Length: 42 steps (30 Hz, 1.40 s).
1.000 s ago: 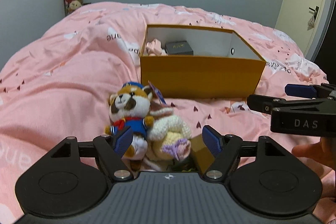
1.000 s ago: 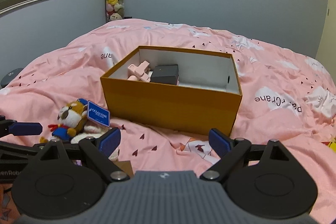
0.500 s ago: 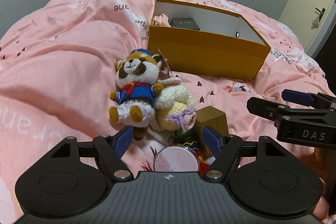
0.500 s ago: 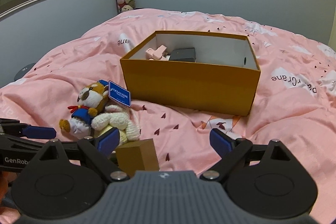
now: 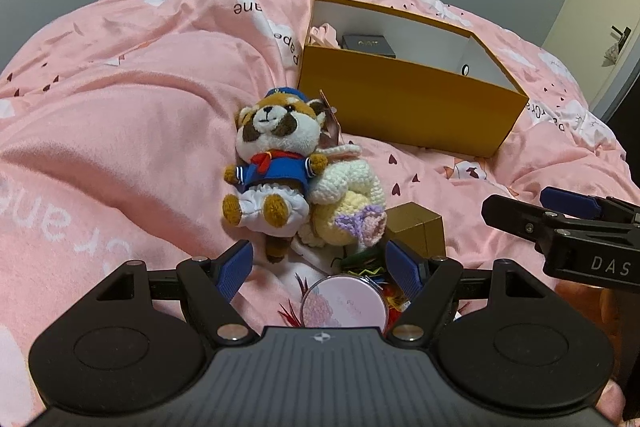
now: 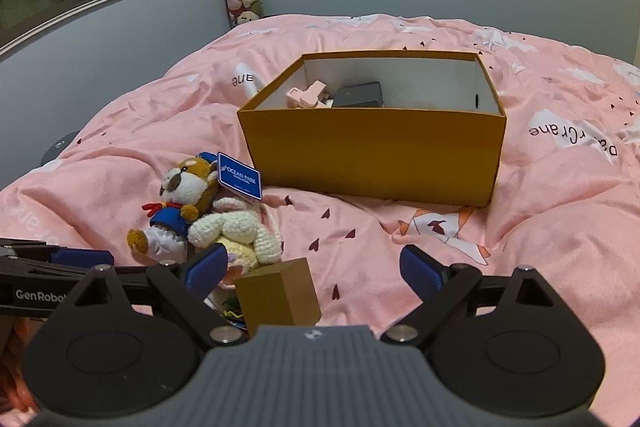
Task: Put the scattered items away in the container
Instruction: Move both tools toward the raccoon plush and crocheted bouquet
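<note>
Pink bedding [image 5: 120, 131] covers the bed, with the orange box [image 6: 372, 151] at its far side already holding a dark case [image 6: 359, 95]. Both my left hand-held gripper [image 5: 320, 263] and right hand-held gripper [image 6: 316, 267] gape wide, empty. Near them lie the plush raccoon [image 5: 272, 163], crocheted doll [image 5: 348, 203], small gold box [image 6: 280, 295] and round pink tin [image 5: 344, 303].

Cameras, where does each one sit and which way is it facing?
Left wrist: on the left hand-held gripper, open, looking down at the plush, tin and box; right hand-held gripper at right.
Right wrist: on the right hand-held gripper, open, facing the box; left gripper at lower left.
Shared: plush, gold cube, box, bed.
</note>
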Each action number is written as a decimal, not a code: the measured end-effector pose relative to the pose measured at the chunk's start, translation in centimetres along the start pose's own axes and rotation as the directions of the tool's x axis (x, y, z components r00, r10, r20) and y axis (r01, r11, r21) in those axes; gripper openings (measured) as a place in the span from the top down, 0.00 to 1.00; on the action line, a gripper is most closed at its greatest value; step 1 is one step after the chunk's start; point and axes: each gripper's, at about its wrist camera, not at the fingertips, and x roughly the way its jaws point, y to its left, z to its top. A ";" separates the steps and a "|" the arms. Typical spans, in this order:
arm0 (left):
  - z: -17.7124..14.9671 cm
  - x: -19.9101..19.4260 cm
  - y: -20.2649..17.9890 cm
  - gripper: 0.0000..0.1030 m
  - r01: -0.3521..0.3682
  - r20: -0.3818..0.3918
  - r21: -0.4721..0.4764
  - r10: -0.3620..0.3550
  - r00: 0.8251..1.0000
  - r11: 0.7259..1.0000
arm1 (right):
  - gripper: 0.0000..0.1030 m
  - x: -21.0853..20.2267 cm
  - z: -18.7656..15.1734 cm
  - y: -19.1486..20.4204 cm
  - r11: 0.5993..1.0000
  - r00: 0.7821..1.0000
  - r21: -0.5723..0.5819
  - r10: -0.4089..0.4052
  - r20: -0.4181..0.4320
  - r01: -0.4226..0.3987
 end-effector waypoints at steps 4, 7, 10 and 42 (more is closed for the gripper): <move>-0.1 0.4 0.1 0.16 0.007 -0.019 -0.009 -0.007 1.000 1.000 | 0.09 0.4 -0.2 -0.2 1.000 1.000 0.013 -0.005 -0.015 0.006; -0.1 0.8 0.1 0.16 0.016 -0.033 -0.007 -0.016 0.999 1.000 | 0.09 0.8 -0.4 -0.4 1.000 0.999 0.026 0.001 -0.035 0.000; -0.1 1.1 0.0 0.16 0.019 -0.041 -0.002 -0.019 0.999 1.000 | 0.09 1.2 -0.6 -0.6 0.999 0.999 0.040 0.004 -0.052 -0.002; 4.8 6.3 4.1 0.24 -0.004 -0.114 -0.012 0.003 0.993 1.000 | 0.47 6.9 3.2 3.8 0.930 0.955 -0.244 0.236 -0.179 -0.276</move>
